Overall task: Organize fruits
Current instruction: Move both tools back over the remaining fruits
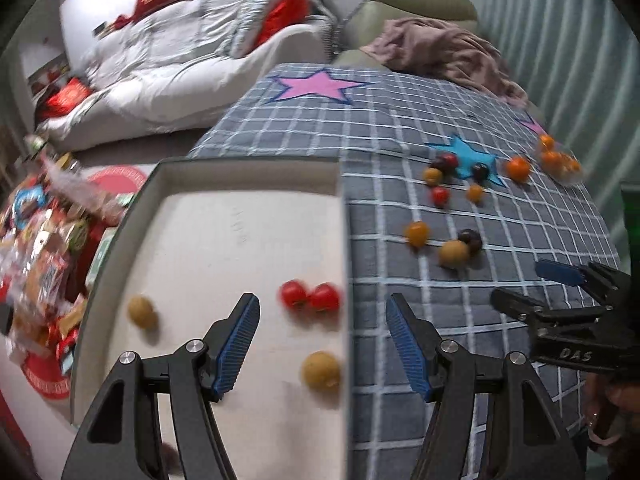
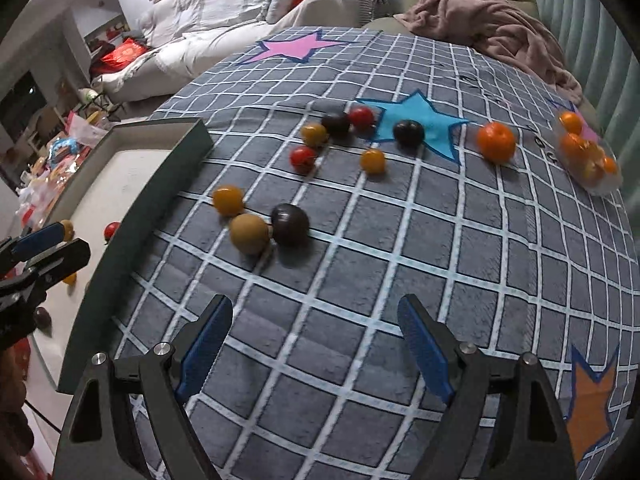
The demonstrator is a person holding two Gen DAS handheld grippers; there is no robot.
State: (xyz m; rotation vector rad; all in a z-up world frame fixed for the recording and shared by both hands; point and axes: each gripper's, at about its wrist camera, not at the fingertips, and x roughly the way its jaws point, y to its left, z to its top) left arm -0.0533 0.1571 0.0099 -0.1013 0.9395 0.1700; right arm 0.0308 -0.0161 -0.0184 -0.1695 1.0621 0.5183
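Observation:
A white tray [image 1: 240, 208] with a dark rim sits at the left edge of the checked cloth [image 2: 360, 280]. In it lie two red tomatoes [image 1: 310, 296] and two tan fruits [image 1: 320, 370]. My left gripper [image 1: 322, 312] is open and empty above the tray's right wall. My right gripper [image 2: 316, 316] is open and empty above the cloth, short of a tan fruit [image 2: 249, 233], a dark plum [image 2: 290, 224] and an orange tomato [image 2: 228, 199]. More small fruits [image 2: 372, 160] and an orange [image 2: 496, 142] lie farther back.
A clear bag of small oranges [image 2: 588, 156] lies at the far right. A pink blanket [image 2: 492, 28] and a sofa [image 2: 224, 20] stand behind the table. Snack packets [image 1: 44, 248] clutter the floor left of the tray.

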